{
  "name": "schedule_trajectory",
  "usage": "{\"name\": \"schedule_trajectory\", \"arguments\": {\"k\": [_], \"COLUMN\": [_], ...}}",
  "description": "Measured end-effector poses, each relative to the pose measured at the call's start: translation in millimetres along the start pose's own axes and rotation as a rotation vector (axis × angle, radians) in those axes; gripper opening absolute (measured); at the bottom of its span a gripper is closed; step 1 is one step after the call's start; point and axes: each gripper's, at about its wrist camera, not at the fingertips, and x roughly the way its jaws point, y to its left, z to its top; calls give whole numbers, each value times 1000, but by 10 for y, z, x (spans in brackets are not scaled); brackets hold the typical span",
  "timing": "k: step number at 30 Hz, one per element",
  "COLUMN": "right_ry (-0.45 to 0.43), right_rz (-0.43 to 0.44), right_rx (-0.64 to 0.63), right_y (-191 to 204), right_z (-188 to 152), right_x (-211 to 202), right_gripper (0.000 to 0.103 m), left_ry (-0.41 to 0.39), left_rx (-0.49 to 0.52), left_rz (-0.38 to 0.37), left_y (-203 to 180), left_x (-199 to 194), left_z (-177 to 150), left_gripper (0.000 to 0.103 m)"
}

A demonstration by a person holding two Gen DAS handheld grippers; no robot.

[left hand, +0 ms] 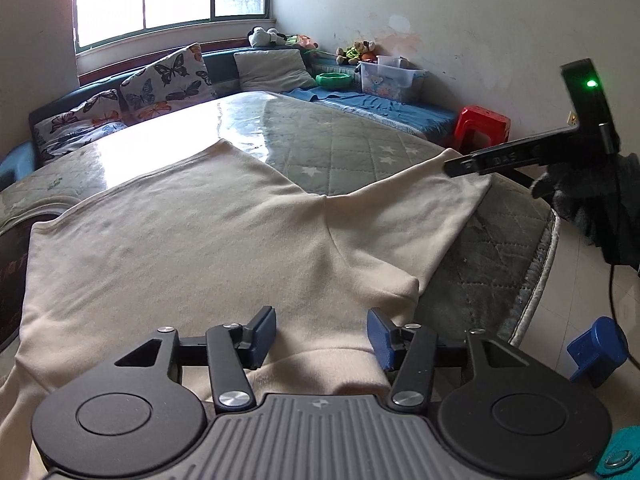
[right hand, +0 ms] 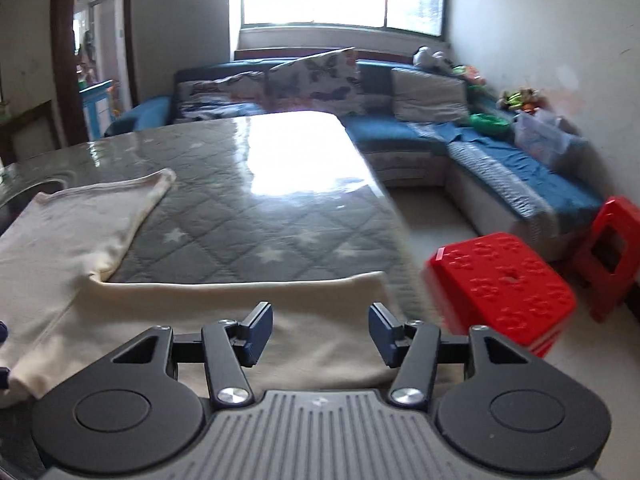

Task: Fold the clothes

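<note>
Cream fabric fills most of what I see: a long-sleeved cream top (left hand: 192, 248) lies spread flat on the quilted grey-green table cover (left hand: 360, 148) with its white stars, the body toward my left side and one sleeve (left hand: 420, 208) stretched out to my right as far as the table's edge. My left gripper (left hand: 322, 334) hovers low over the near part of the garment, its blue-padded fingers (left hand: 264, 334) spread wide with only cloth showing in the gap between them, and nothing is pinched there. My right gripper (right hand: 320, 334) is just as wide apart, poised above the sleeve (right hand: 240, 320) near the table's right edge, again with nothing between the pads. From the left camera I can also see that right gripper from the side, its black fingers (left hand: 480, 162) at the sleeve's cuff end; whether they touch the fabric I cannot tell. A dark-gloved hand (left hand: 592, 196) grips it, and a green light (left hand: 591, 83) glows on the device above. A clear glossy sheet covers the table and throws back bright window glare. Beyond the table runs a blue corner sofa (right hand: 500, 156) with butterfly-print cushions (left hand: 164, 76), a grey pillow (left hand: 272, 66), stuffed toys (left hand: 356, 51) and a clear plastic box (left hand: 390, 76). Two red plastic stools (right hand: 504, 280) stand on the pale tiled floor beside the table.
</note>
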Motion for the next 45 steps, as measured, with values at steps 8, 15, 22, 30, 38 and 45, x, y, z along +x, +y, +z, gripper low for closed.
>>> {"name": "schedule_trajectory", "arguments": {"k": [8, 15, 22, 30, 38, 45], "right_ry": [12, -21, -32, 2, 43, 73], "right_rz": [53, 234, 395, 468, 481, 484], "right_rx": [-56, -219, -375, -460, -486, -510], "right_y": [283, 924, 1607, 2059, 2195, 2291], "right_z": [48, 122, 219, 213, 150, 105], "right_x": [33, -165, -210, -63, 57, 134], "right_gripper": [68, 81, 89, 93, 93, 94], "left_ry": [-43, -50, -72, -57, -24, -14], "left_rx": [-66, -180, -360, -576, -640, -565], "left_rz": [48, 187, 427, 743, 831, 798], "left_y": [200, 551, 1077, 1756, 2062, 2181], "left_x": [-355, -717, -1241, -1665, -1730, -1583], "left_z": [-82, -329, -696, -1107, -1309, -1201], "left_gripper": [58, 58, 66, 67, 67, 67]}}
